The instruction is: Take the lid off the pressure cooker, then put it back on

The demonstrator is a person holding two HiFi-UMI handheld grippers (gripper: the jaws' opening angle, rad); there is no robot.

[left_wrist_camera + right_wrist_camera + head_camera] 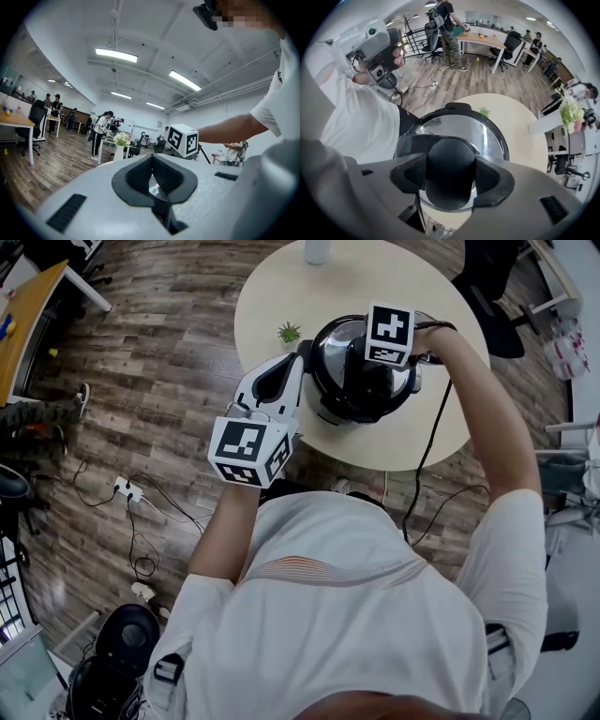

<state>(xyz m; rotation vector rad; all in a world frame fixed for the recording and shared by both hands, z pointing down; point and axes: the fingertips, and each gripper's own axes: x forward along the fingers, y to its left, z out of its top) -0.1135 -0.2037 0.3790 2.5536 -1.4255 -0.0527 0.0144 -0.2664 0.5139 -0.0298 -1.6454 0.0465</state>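
Round table [272, 296] bears the pressure cooker [347, 395]; our right gripper [451, 174] clamps its lid knob [450, 157], our left gripper [152, 177] sits closed beside it

An open-plan office is indicated by the wood-plank floor [159, 381] spread around the round counter [267, 296], the desks [482, 39] and wheeled office chairs [507, 46] set well beyond that counter, the people [101, 131] gathered there, and the strip lights [116, 55] mounted above it.

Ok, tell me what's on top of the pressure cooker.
Its shiny lid, with a black knob that the right tool grips from above. The lid covers the cooker, so its inside cannot be seen.
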